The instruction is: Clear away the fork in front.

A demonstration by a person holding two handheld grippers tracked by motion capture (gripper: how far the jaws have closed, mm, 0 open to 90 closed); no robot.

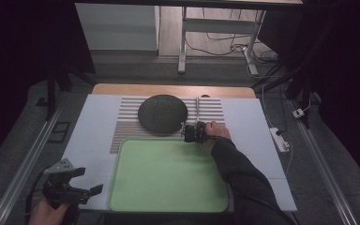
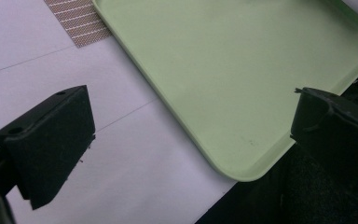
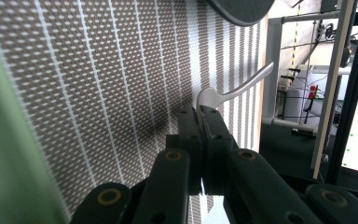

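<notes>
Right tool (image 3: 200, 114): clamped on white spoon (image 3: 235, 91) over striped mat (image 3: 98, 93). Left tool (image 2: 191, 126): wide, holding nothing, beside green tray (image 2: 242, 56).

spoon bowl end: hidden between the closed jaws of the right gripper (image 3: 200, 122); of the white spoon (image 3: 242, 86) only the handle and neck can be seen
dark round plate (image 3: 242, 9): cut off by the top edge in the right gripper view
green tray (image 2: 223, 79): far corners cut off in the left gripper view; near edge blurred in the right gripper view
striped mat (image 1: 126, 117): partly covered by the plate and the tray
left hand (image 1: 49, 213): cut off by the bottom edge in the high view
spoon in high view: too small to tell
</notes>
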